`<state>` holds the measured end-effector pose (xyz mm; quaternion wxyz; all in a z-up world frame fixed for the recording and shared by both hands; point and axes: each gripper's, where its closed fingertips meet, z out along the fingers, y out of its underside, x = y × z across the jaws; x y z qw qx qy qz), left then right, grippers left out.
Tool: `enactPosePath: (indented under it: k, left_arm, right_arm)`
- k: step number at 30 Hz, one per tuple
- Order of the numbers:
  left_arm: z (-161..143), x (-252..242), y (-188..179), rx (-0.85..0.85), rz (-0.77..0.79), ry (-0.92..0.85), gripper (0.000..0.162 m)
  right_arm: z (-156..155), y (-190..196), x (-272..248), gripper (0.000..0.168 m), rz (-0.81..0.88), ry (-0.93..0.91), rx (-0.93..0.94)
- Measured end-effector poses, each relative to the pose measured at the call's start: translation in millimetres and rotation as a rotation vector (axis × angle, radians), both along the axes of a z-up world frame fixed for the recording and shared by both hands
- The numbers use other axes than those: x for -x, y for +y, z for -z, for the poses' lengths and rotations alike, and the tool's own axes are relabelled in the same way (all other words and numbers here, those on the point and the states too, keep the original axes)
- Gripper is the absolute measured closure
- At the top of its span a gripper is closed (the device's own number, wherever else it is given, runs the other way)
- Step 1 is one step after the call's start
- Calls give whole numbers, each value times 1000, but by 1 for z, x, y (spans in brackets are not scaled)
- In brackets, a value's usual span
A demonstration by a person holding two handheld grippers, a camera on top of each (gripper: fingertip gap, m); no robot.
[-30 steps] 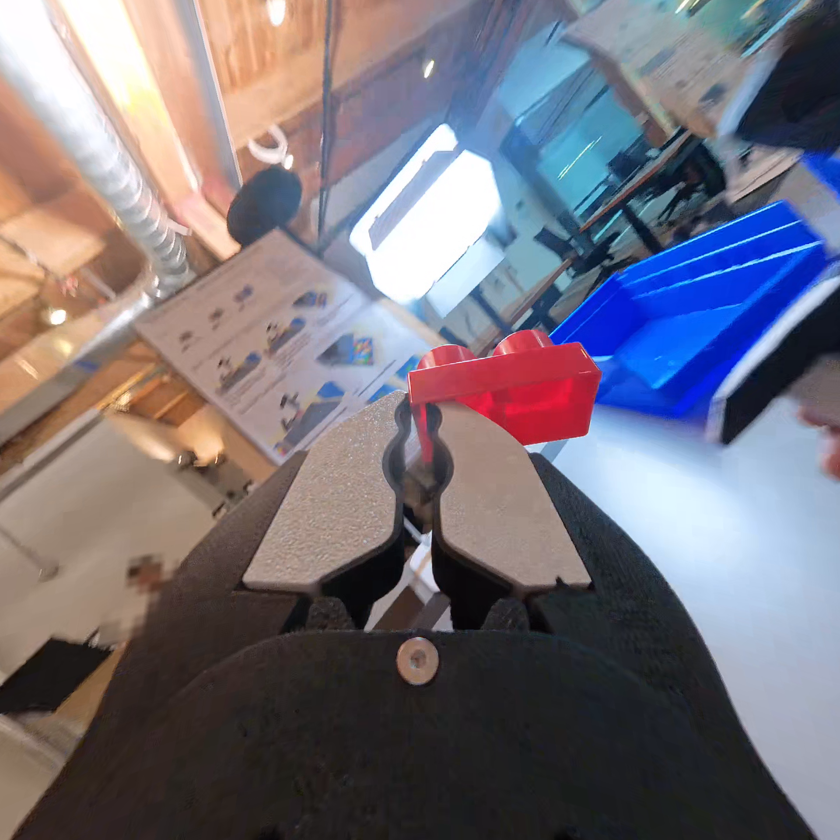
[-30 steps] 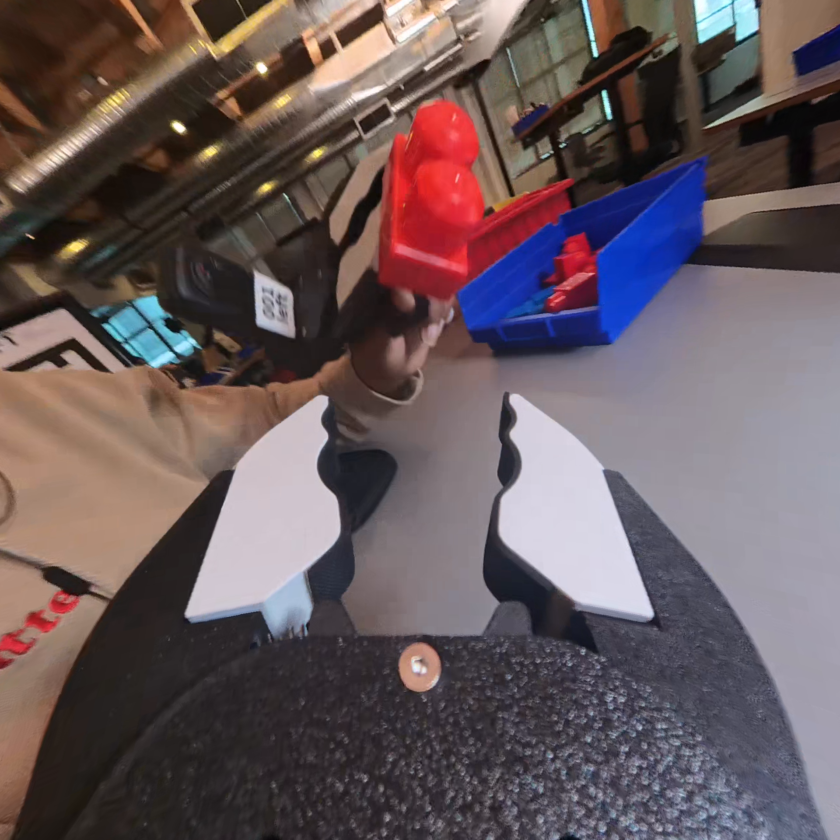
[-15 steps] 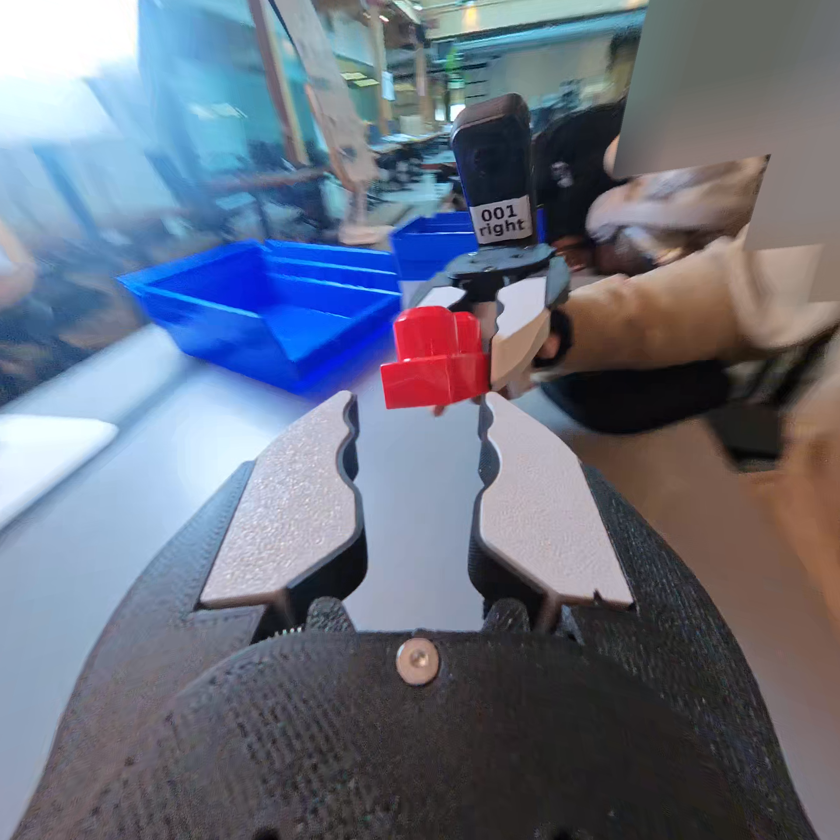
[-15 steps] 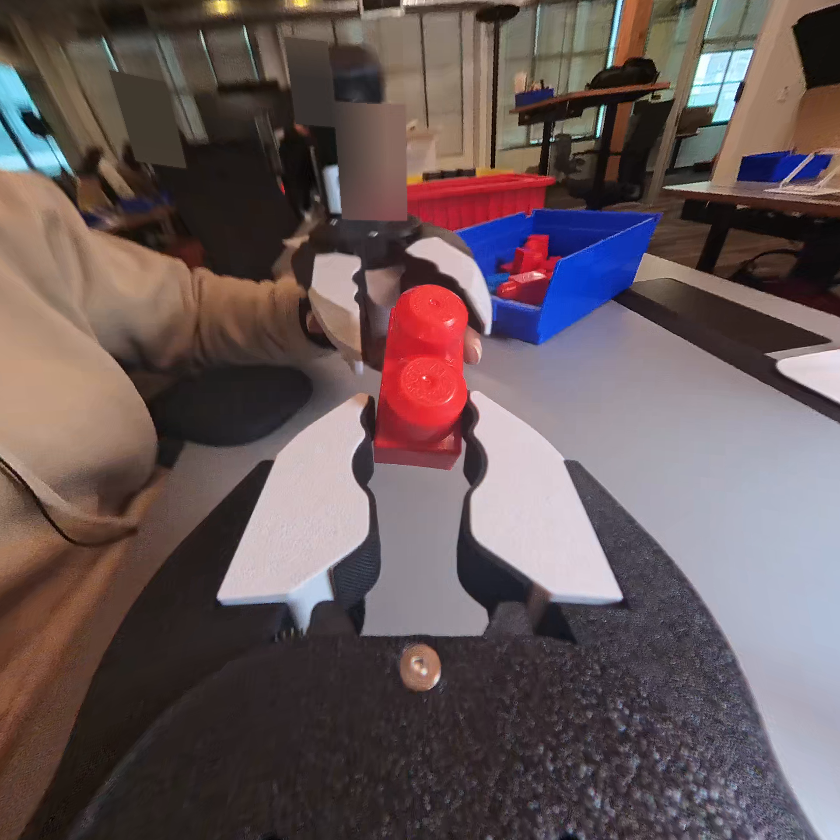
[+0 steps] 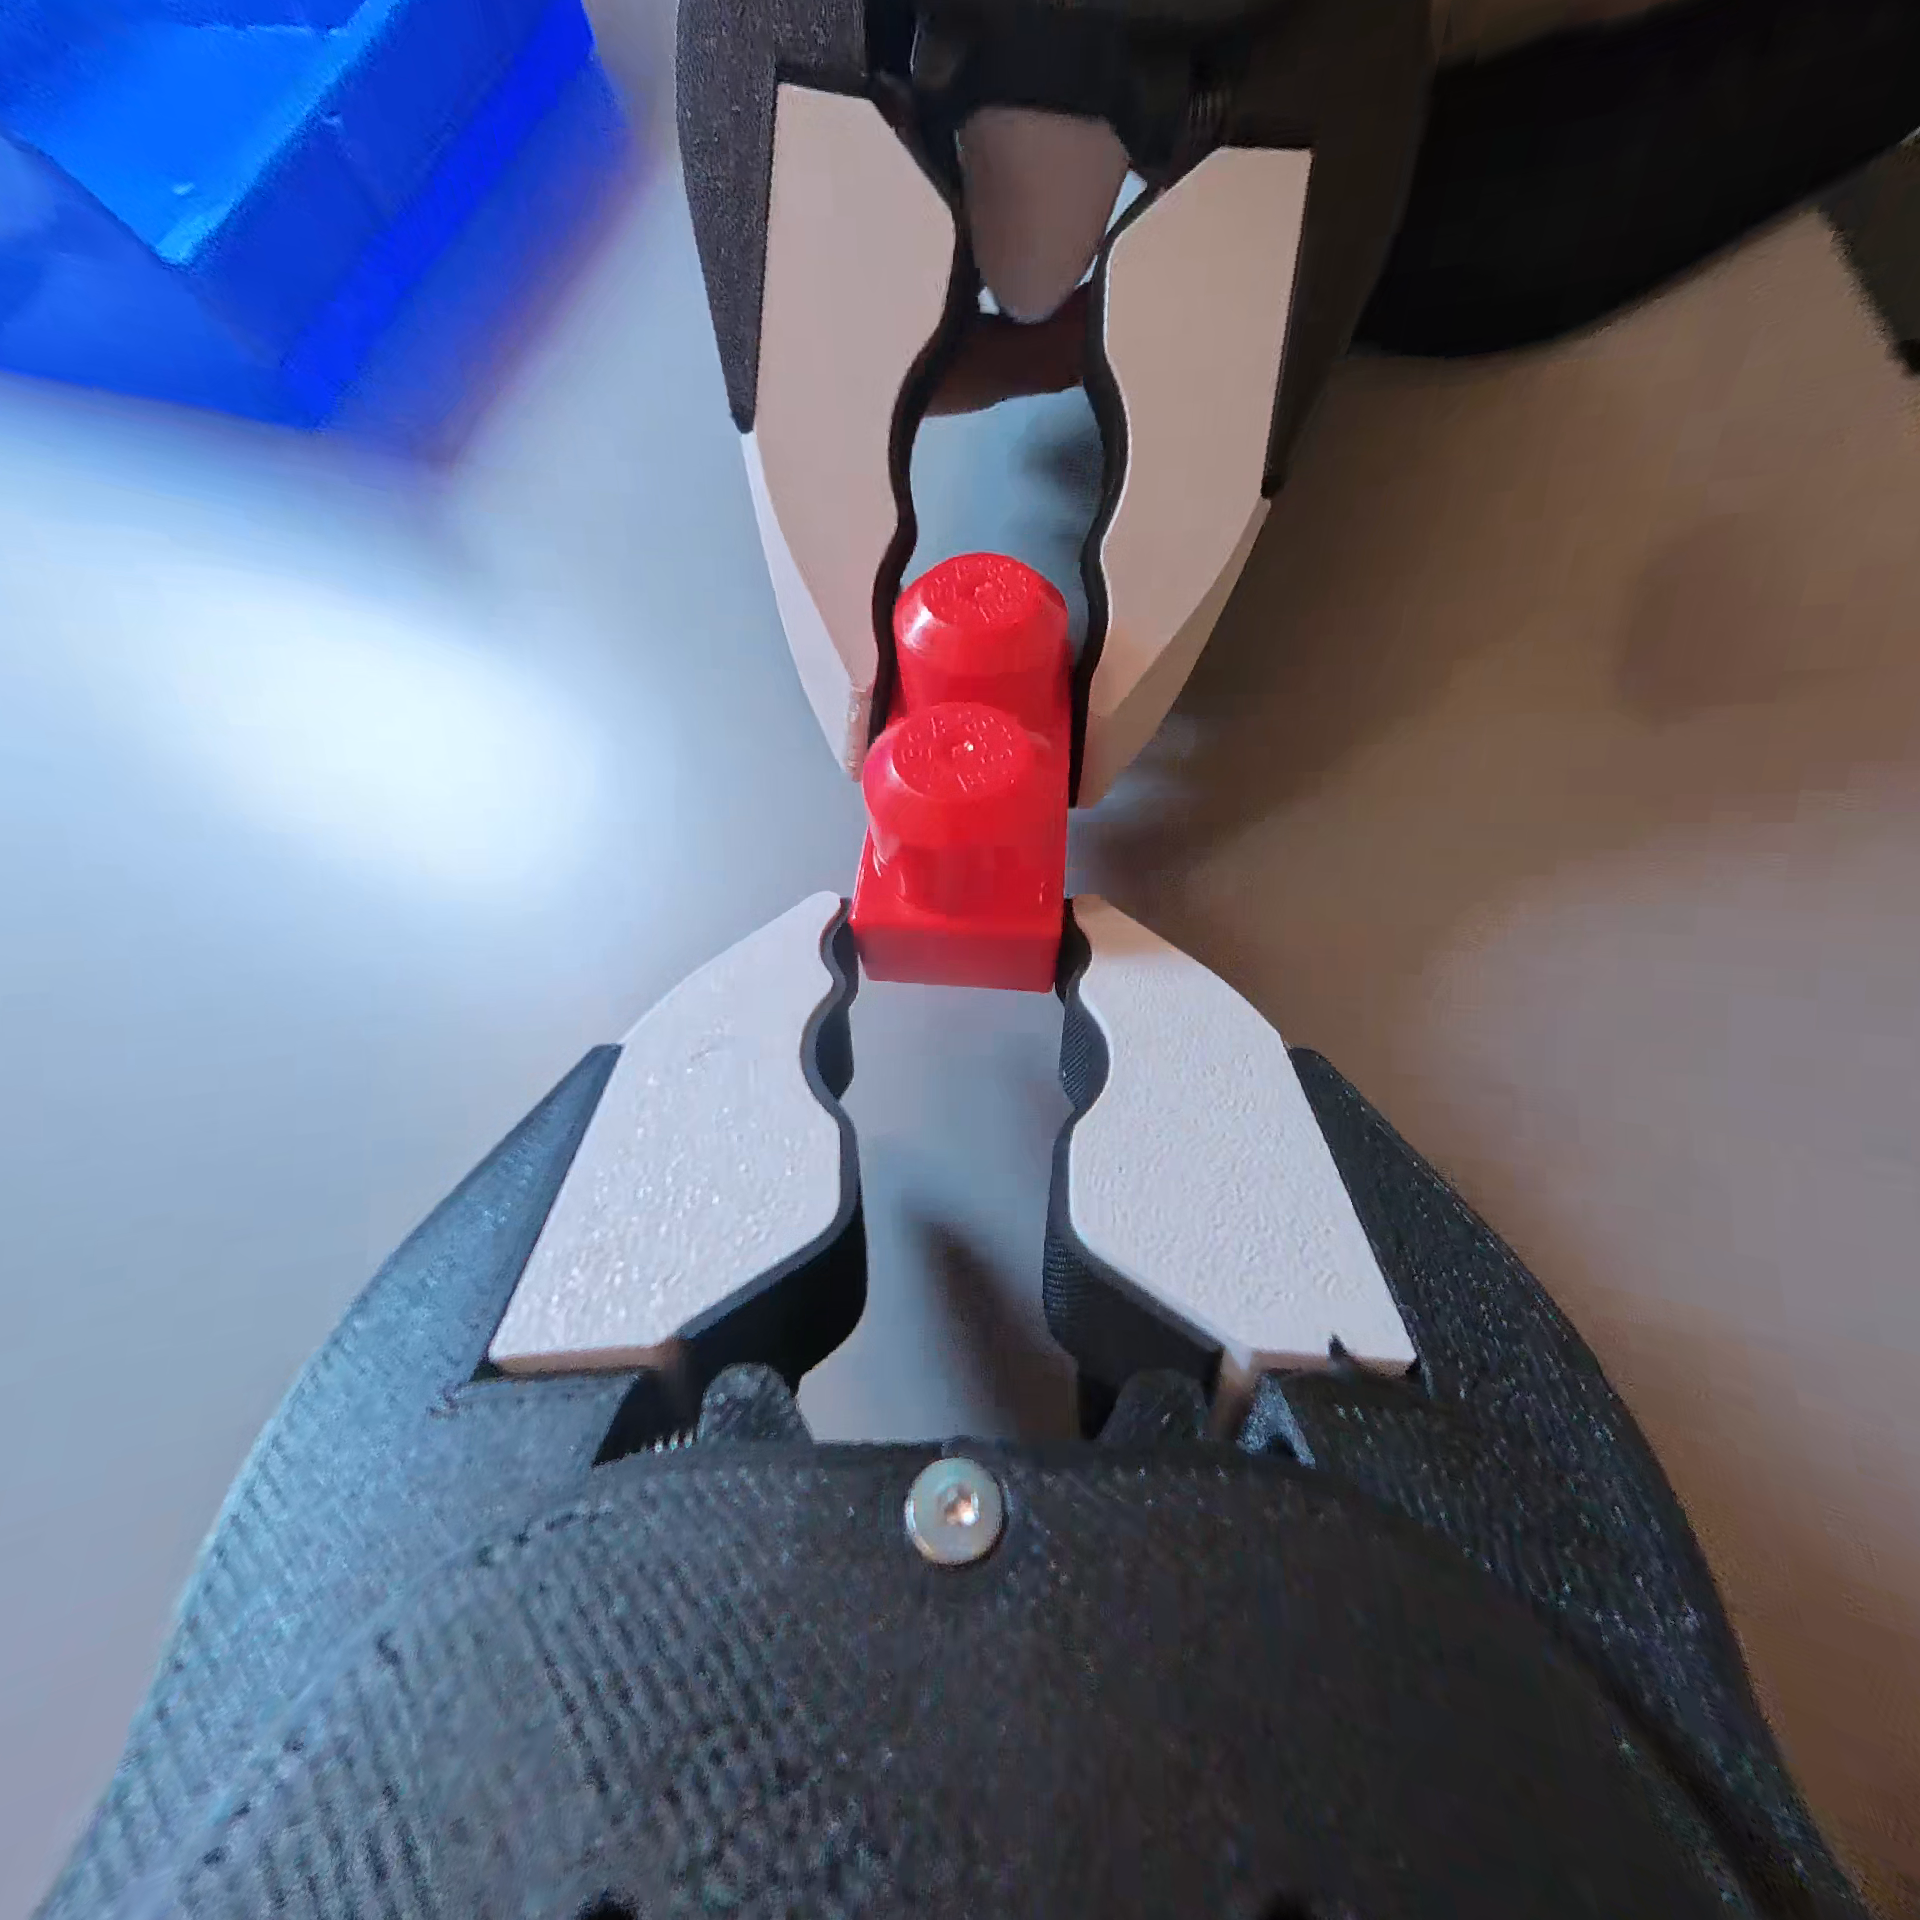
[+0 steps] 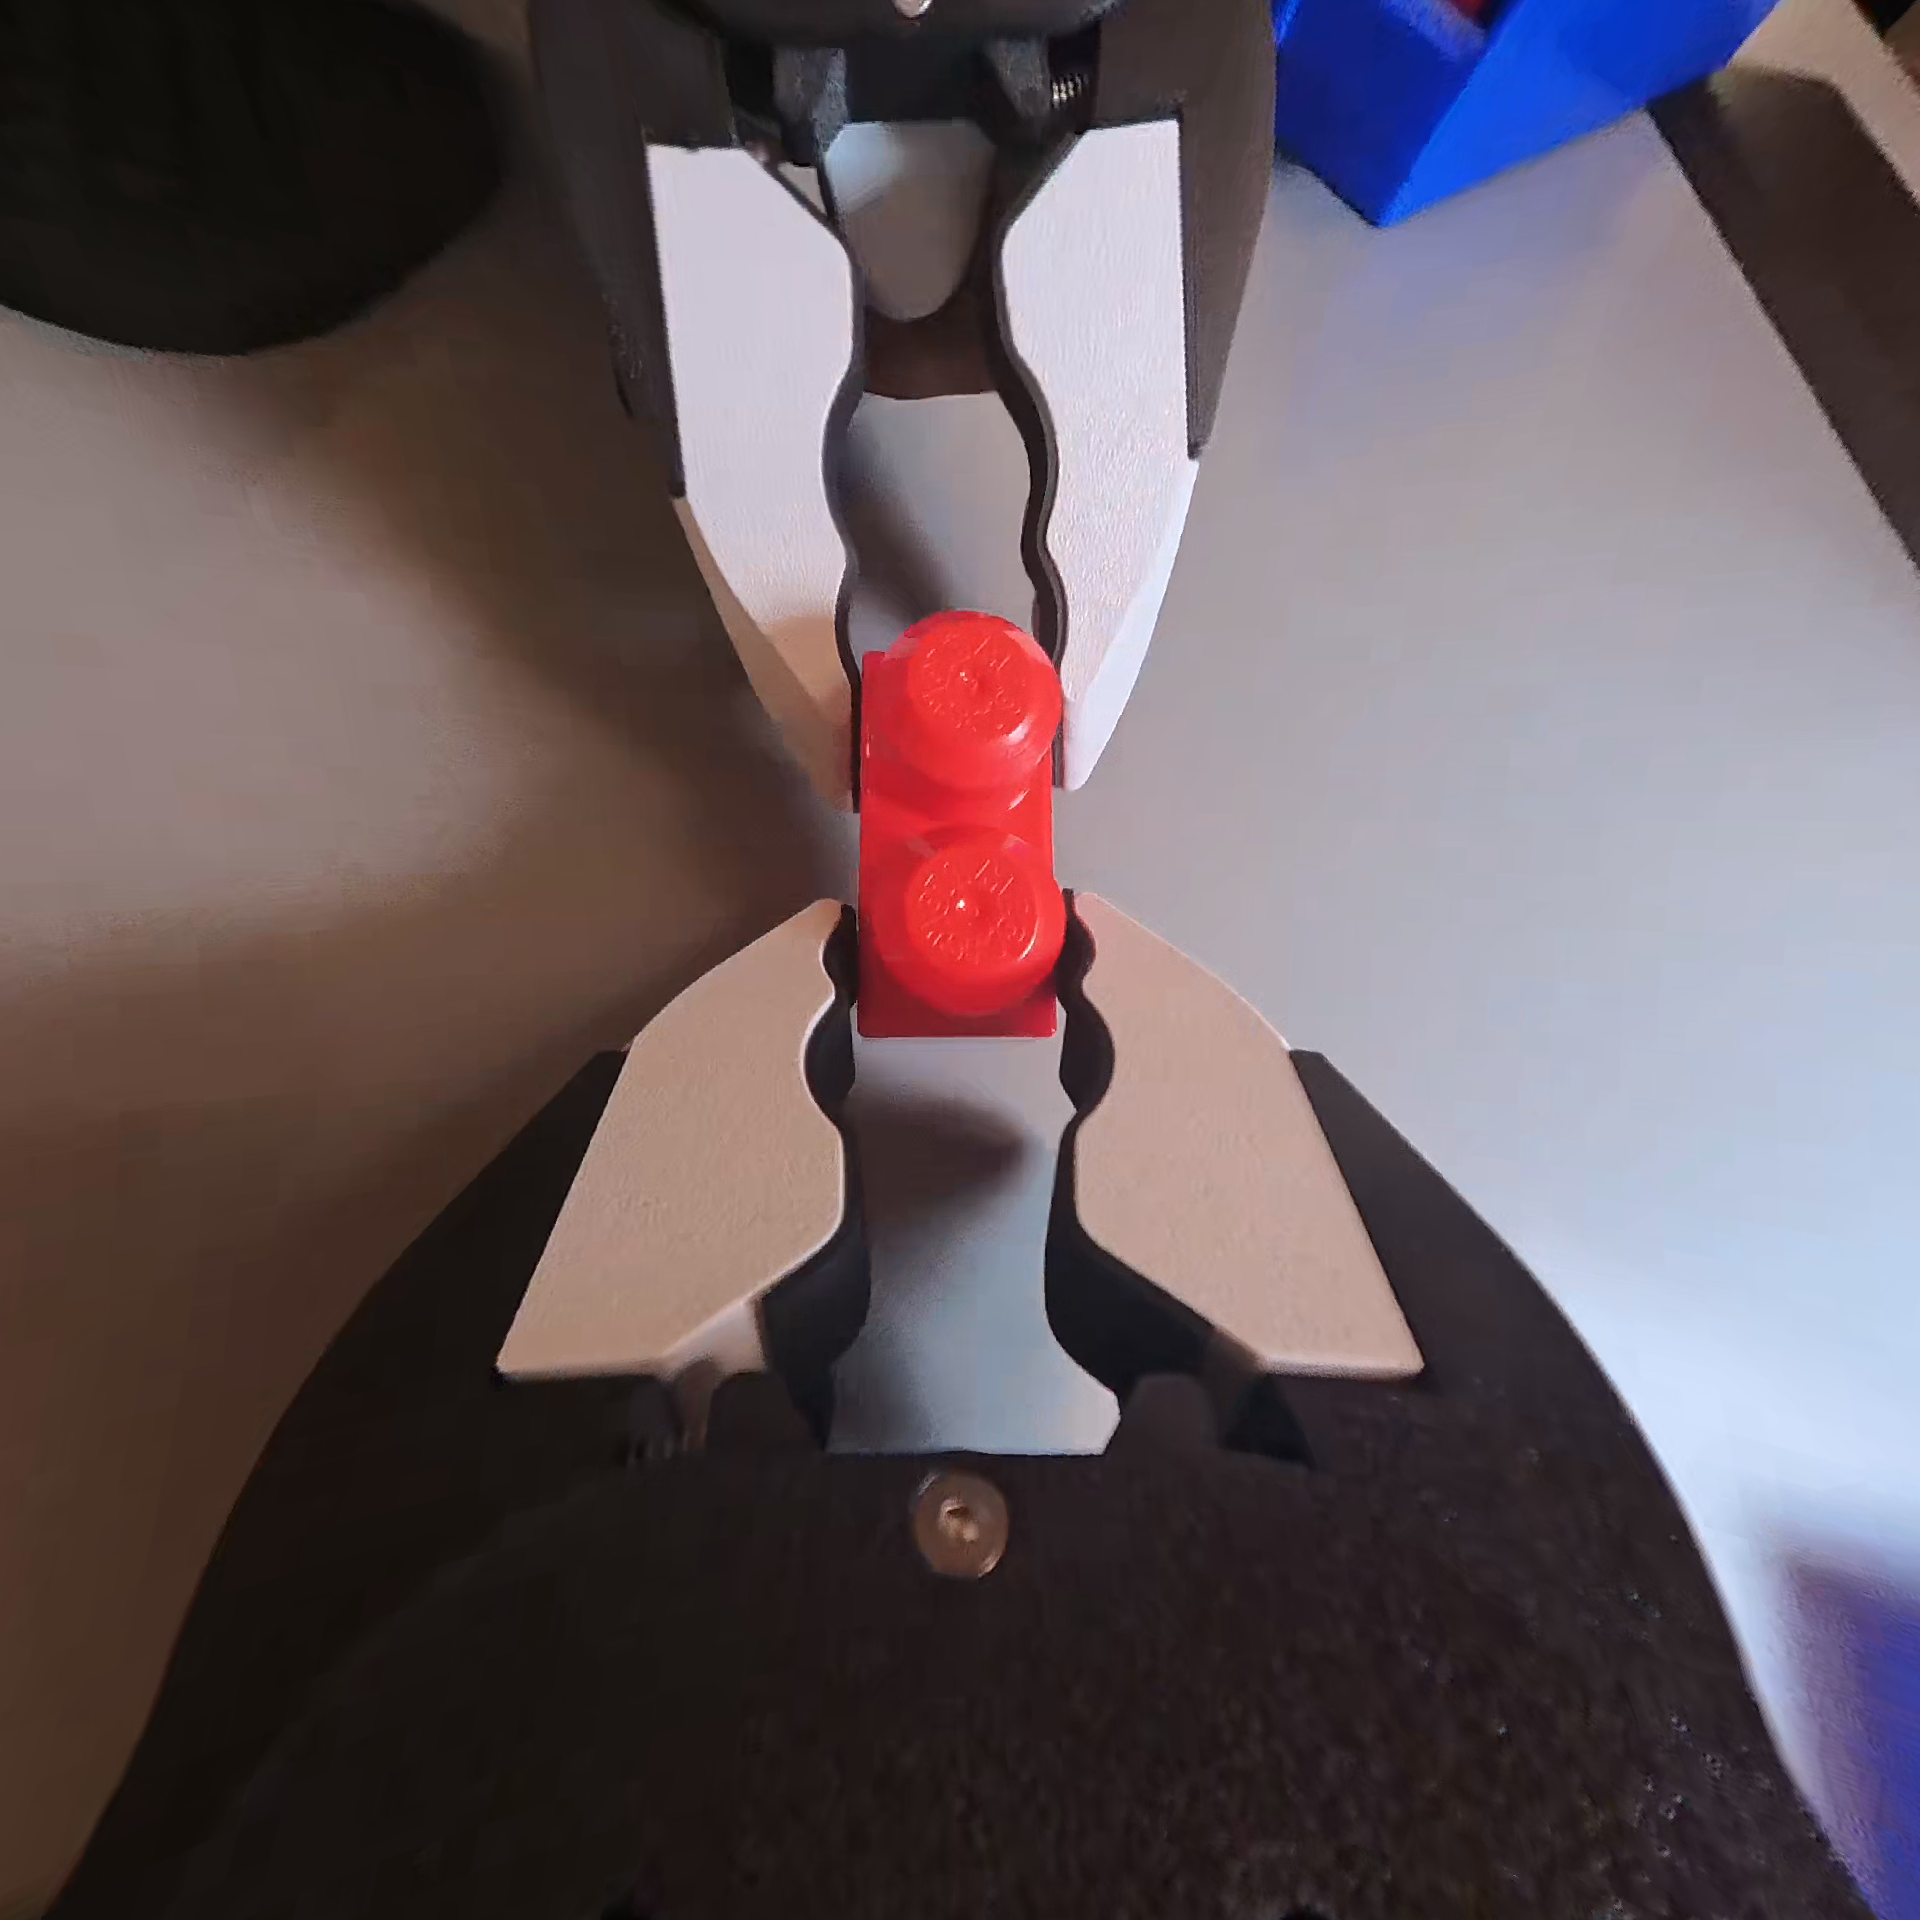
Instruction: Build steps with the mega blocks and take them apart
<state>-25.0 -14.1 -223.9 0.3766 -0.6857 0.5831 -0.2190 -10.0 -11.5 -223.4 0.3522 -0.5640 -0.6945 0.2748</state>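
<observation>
A blue bin (image 5: 239, 197) sits at far left, and over the grey surface (image 5: 312, 935) one red two-stud block (image 5: 961, 831) is pinched between two grippers, the left gripper (image 5: 956, 935) and right gripper (image 6: 961, 935), jaws narrowed onto its ends.

Red two-stud block (image 5: 956, 862), studs up, seemingly just above grey table (image 5: 312, 1039).

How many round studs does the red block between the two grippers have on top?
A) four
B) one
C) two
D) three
C: the red block shows two round studs in a single row, one nearer the right gripper and one nearer the left gripper, in both wrist views.
</observation>
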Motion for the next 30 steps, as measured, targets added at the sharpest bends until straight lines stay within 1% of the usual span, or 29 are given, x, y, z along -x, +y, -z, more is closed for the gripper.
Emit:
enactPosePath:
  k: [3, 6, 9, 12, 14, 16, 19, 21, 23, 25, 27, 30]
  left_arm:
    - [8, 5, 6, 2, -34, 47, 125]
    - [13, 13, 14, 9, -79, 77, 126]
    - [10, 21, 24, 12, -131, 64, 123]
    - [-1, 34, 34, 5, -178, 42, 117]
    - [-21, 50, 47, -43, -236, 13, 116]
    - [-54, 80, 65, -104, -342, -38, 116]
    - [-111, 158, 97, -212, -604, -105, 121]
    - [-132, 219, 110, -209, -775, -123, 123]
    - [-132, 274, 119, -138, -914, -82, 121]
    - [-121, 315, 125, -41, -1008, -42, 120]
    - [-101, 333, 129, 86, -1022, -3, 115]
    - [-75, 333, 137, 204, -967, 42, 111]
  right_arm:
    - [5, 9, 2, 130, 53, -7, 27]
    - [7, 27, 1, 128, 148, -9, -24]
    - [6, 38, -1, 127, 203, 0, -54]
    - [1, 43, -2, 126, 228, 17, -68]
    - [-4, 45, -2, 124, 241, 35, -71]
    - [-14, 48, -3, 122, 258, 71, -67]
    - [-33, 51, -3, 120, 291, 151, -27]
    - [-42, 53, -4, 119, 308, 197, 23]
    - [-47, 54, -5, 120, 317, 226, 64]
    - [-48, 54, -6, 120, 319, 238, 86]
    - [-47, 54, -6, 120, 314, 239, 91]
    - [-45, 51, -4, 121, 302, 231, 86]
